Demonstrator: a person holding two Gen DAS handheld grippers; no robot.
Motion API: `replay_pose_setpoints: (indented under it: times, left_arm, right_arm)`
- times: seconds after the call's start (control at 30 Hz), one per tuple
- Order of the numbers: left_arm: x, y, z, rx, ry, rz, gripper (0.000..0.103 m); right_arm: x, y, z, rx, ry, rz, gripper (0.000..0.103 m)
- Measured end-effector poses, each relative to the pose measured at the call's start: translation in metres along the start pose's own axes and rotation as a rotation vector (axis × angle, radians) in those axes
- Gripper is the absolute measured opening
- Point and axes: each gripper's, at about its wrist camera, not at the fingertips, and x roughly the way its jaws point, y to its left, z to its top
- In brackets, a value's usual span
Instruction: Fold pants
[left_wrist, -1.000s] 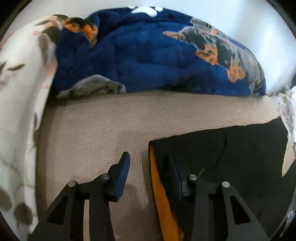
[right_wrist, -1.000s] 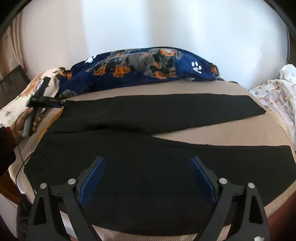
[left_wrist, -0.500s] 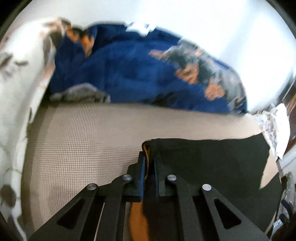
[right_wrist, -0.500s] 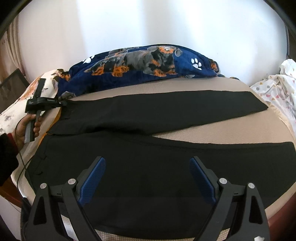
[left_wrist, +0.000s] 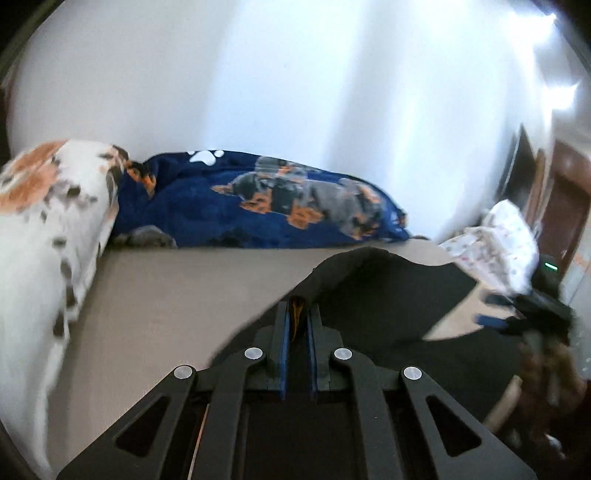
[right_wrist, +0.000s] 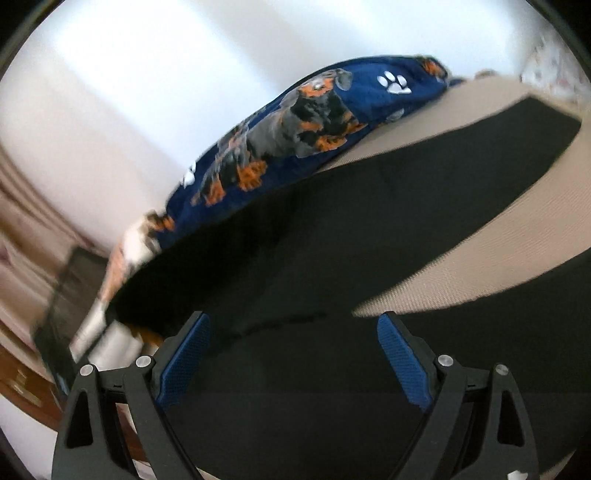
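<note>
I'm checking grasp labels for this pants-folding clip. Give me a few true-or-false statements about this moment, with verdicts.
1. The left tongs are shut on the black pants. True.
2. The right tongs grip the pants. False: they are open, with the pants beyond them.
3. A blue dog-print blanket lies at the wall. True.
4. The pants lie on a wooden floor. False: they lie on a beige mattress.

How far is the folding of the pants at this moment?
Done: the black pants lie spread on the beige bed. In hand: the left gripper is shut on the pants' waist corner and holds it lifted. Left: the right gripper is open above the fabric, and no fold is laid yet.
</note>
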Motion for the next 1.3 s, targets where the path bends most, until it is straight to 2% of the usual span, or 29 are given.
replay_pose_setpoints:
  times: [0.17, 0.3, 0.4, 0.43, 0.47, 0.5, 0.53, 0.57, 0.67, 0.77, 0.87, 1.0, 1.17, 1.3]
  left_arm:
    - [-0.028, -0.017, -0.041, -0.071, 0.014, -0.025, 0.008]
    - [-0.034, -0.020, -0.064, -0.118, 0.052, -0.029, 0.009]
    - [-0.032, -0.018, -0.071, -0.139, 0.075, -0.029, 0.009]
    - [-0.030, -0.017, -0.072, -0.141, 0.078, -0.028, 0.009]
    - [-0.030, -0.017, -0.073, -0.142, 0.081, -0.024, 0.009]
    - [-0.029, -0.016, -0.073, -0.142, 0.085, -0.019, 0.009]
    - [-0.028, -0.015, -0.073, -0.143, 0.090, -0.018, 0.009]
    - [-0.026, -0.014, -0.073, -0.146, 0.094, -0.015, 0.009]
    - [-0.025, -0.008, -0.074, -0.160, 0.106, 0.011, 0.009]
    - [-0.027, 0.008, -0.077, -0.207, 0.128, 0.033, 0.009]
    - [-0.032, 0.020, -0.080, -0.230, 0.146, 0.047, 0.009]
    - [-0.043, 0.023, -0.091, -0.217, 0.162, 0.074, 0.010]
    - [-0.054, 0.026, -0.108, -0.217, 0.185, 0.101, 0.010]
    - [-0.059, 0.023, -0.122, -0.212, 0.198, 0.115, 0.011]
  right_arm:
    - [0.025, -0.020, 0.037, 0.117, 0.021, 0.064, 0.090]
    - [0.060, -0.051, 0.058, 0.244, 0.083, 0.015, 0.090]
    - [0.084, -0.071, 0.066, 0.315, 0.118, 0.014, 0.080]
    - [0.091, -0.076, 0.068, 0.325, 0.124, 0.022, 0.072]
    - [0.097, -0.079, 0.071, 0.332, 0.130, 0.034, 0.056]
    - [0.104, -0.081, 0.072, 0.335, 0.147, 0.047, 0.045]
    - [0.109, -0.084, 0.072, 0.343, 0.165, 0.053, 0.017]
    - [0.111, -0.087, 0.070, 0.356, 0.172, 0.058, 0.008]
    - [0.094, -0.078, 0.060, 0.298, 0.128, 0.052, 0.007]
    - [0.058, -0.066, 0.038, 0.250, 0.085, 0.060, 0.007]
    - [0.018, -0.054, 0.004, 0.192, 0.068, 0.053, 0.006]
    - [-0.022, -0.051, -0.048, 0.185, 0.072, 0.043, 0.004]
    - [-0.038, -0.053, -0.095, 0.172, 0.096, -0.006, 0.004]
    - [-0.038, -0.070, -0.114, 0.224, 0.119, -0.003, 0.004]
